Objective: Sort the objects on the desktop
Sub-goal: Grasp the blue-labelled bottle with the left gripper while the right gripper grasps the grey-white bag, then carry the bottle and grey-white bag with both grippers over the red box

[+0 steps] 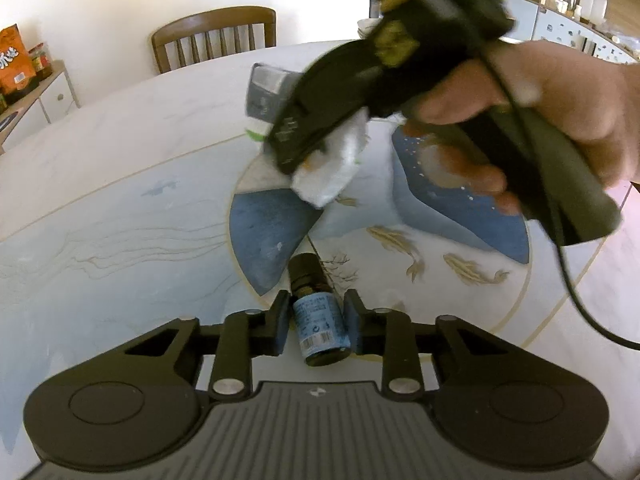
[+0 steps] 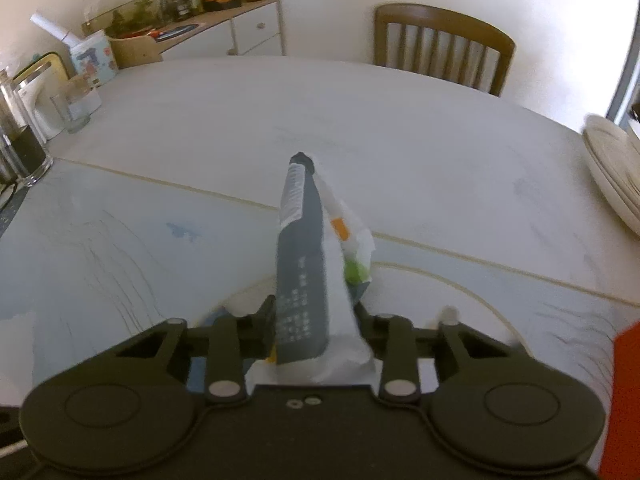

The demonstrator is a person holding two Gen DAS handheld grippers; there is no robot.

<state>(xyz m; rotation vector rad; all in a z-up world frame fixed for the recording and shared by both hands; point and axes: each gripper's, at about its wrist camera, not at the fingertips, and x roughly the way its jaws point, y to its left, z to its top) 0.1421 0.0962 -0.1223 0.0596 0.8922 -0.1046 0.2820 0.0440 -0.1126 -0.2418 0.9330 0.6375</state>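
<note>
A small dark bottle with a blue label [image 1: 320, 328] lies on the painted table [image 1: 120, 208], cap pointing away. My left gripper [image 1: 318, 322] is shut on it, a blue pad against each side. Further back, a hand [image 1: 560, 104] holds my right gripper [image 1: 298, 156] above the table's blue centre pattern. In the right wrist view, my right gripper [image 2: 316, 320] is shut on a flat grey-and-white packet [image 2: 302, 280] that stands up between the fingers, with green and orange marks on its white side. The same packet [image 1: 332, 172] shows in the left wrist view.
A wooden chair [image 2: 444, 46] stands behind the table. Drinking glasses [image 2: 24, 156] and a box [image 2: 94, 58] crowd the far left edge. Stacked plates [image 2: 612, 168] sit at the right. A red object [image 2: 624, 400] shows at the right edge. A black cable [image 1: 576, 288] hangs from my right gripper.
</note>
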